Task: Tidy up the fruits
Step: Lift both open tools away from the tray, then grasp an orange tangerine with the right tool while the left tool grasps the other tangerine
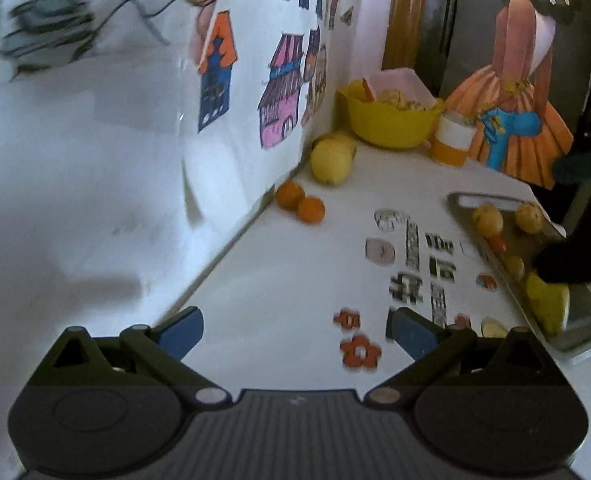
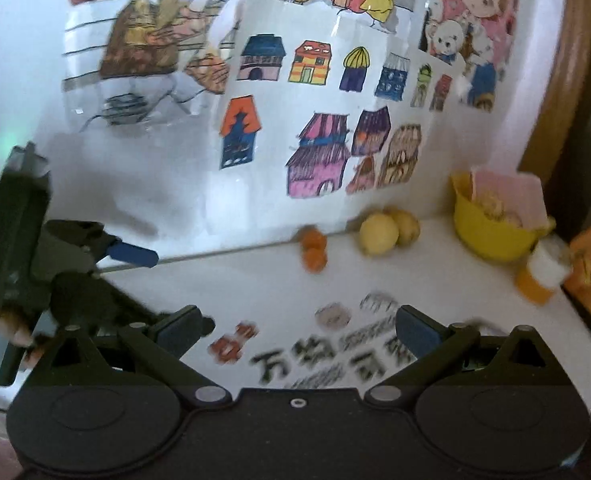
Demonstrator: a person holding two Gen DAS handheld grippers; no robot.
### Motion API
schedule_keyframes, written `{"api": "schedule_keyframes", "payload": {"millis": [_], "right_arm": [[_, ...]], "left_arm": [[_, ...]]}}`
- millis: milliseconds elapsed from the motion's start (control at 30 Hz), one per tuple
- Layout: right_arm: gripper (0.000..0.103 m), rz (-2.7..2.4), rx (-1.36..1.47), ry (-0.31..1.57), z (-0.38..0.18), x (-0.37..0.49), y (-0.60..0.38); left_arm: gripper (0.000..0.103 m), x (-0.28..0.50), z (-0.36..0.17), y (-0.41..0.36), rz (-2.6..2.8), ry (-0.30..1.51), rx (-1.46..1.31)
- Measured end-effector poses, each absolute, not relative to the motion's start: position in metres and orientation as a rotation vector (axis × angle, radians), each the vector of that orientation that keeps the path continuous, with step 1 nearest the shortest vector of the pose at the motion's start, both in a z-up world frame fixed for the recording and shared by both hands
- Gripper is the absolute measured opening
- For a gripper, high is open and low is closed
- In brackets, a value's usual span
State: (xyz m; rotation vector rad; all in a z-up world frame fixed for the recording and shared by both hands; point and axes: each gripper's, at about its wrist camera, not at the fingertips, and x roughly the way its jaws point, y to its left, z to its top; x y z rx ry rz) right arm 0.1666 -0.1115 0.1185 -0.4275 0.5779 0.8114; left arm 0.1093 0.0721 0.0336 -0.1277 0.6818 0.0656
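Observation:
Two small oranges (image 1: 300,202) lie on the white table by the wall, and two yellow-green fruits (image 1: 331,158) sit behind them. At the right, a metal tray (image 1: 587,320) holds several yellow and orange fruits (image 1: 488,218) and a yellow piece (image 1: 547,300). My left gripper (image 1: 295,334) hangs open and empty over the table, well short of the oranges. In the right wrist view my right gripper (image 2: 299,332) is open and empty above the printed stickers; the oranges (image 2: 314,250) and yellow fruits (image 2: 387,230) lie ahead by the wall. The left gripper (image 2: 95,256) shows at the left.
A yellow bowl (image 1: 391,120) with food and a pink sheet stands in the back corner, an orange-and-white cup (image 1: 453,140) beside it. Drawings cover the wall (image 1: 279,80). Stickers (image 1: 415,252) dot the tabletop. A dark shape (image 1: 579,256) overlaps the tray's right side.

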Motion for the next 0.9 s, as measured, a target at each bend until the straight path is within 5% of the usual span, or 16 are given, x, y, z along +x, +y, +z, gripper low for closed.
{"api": "schedule_keyframes", "payload": {"millis": [367,667,900], "right_arm": [[0.102,0.972,-0.358,0.662,0.086,0.296,-0.054],[0.077,0.997,-0.278,0.77,0.034,0.355,-0.019],[0.058,1.02,-0.267,0.802,0.014,0.373,-0.006]], "left_arm": [[0.102,0.168,0.032,0.059,0.18,0.664,-0.095],[0.096,0.217,0.02,0.055,0.203,0.665,-0.072],[0.079,0.241,0.007,0.054,0.196,0.695,-0.082]]}}
